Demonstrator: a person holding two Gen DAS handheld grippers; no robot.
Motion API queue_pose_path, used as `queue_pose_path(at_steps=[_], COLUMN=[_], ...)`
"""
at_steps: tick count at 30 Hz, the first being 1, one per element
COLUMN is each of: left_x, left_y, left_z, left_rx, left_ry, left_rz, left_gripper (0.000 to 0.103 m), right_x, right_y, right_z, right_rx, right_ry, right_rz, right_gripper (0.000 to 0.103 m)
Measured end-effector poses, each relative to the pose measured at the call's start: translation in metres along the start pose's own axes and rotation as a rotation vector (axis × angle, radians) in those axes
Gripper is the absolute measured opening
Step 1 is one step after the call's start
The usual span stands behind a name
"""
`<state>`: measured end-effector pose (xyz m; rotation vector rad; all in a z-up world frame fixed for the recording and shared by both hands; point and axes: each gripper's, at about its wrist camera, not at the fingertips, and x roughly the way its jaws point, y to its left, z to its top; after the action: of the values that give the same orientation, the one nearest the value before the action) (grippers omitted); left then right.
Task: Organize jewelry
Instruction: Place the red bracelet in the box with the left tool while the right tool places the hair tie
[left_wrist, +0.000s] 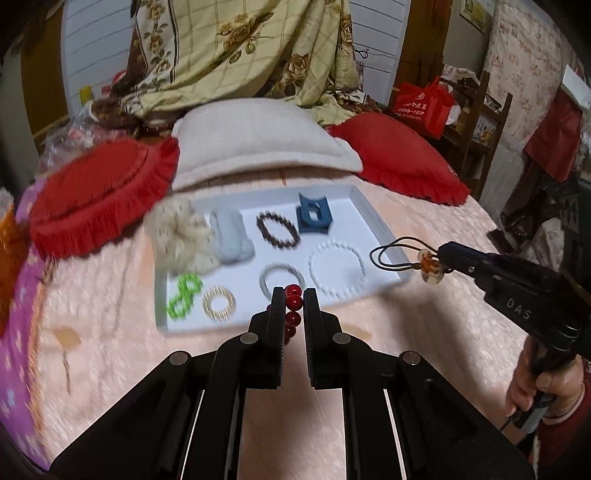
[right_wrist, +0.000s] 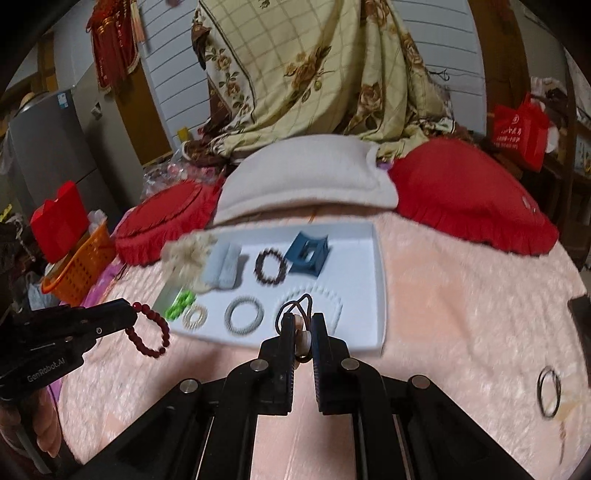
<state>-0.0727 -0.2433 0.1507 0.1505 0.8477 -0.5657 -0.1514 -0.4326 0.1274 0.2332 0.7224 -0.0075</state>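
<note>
A white tray (left_wrist: 369, 206) (right_wrist: 373, 288) lies on the pink bed cover and holds several bracelets and hair pieces. My left gripper (left_wrist: 294, 293) (right_wrist: 129, 314) is shut on a red bead bracelet (left_wrist: 294, 301) (right_wrist: 147, 334) and holds it just in front of the tray's near edge. My right gripper (right_wrist: 303, 319) (left_wrist: 445, 251) is shut on a hair tie with an amber bead and dark cord (left_wrist: 428, 267) (right_wrist: 301, 332), held above the tray's near right side.
In the tray lie a cream scrunchie (left_wrist: 181, 236), a grey clip (left_wrist: 231, 238), a dark bead bracelet (left_wrist: 277, 229), a blue clip (left_wrist: 314, 218), a white bead bracelet (left_wrist: 338, 267), a green one (left_wrist: 183, 295). Red cushions (left_wrist: 92, 199) flank a cream pillow (left_wrist: 258, 144). A black hair band (right_wrist: 548, 391) lies right.
</note>
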Motion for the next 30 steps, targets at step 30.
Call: queue_pose_path(at_steps=[30], left_x=[0.162], left_y=[0.044], left_z=[0.048], left_rx=[-0.085], left_ry=[0.176], left_rz=[0.085], left_gripper=[0.012], right_x=[0.152], right_y=[-0.059], right_z=[0.034], right_rx=[0.143], right_ry=[0.155], right_rz=[-0.1], right_gripper=[0.011])
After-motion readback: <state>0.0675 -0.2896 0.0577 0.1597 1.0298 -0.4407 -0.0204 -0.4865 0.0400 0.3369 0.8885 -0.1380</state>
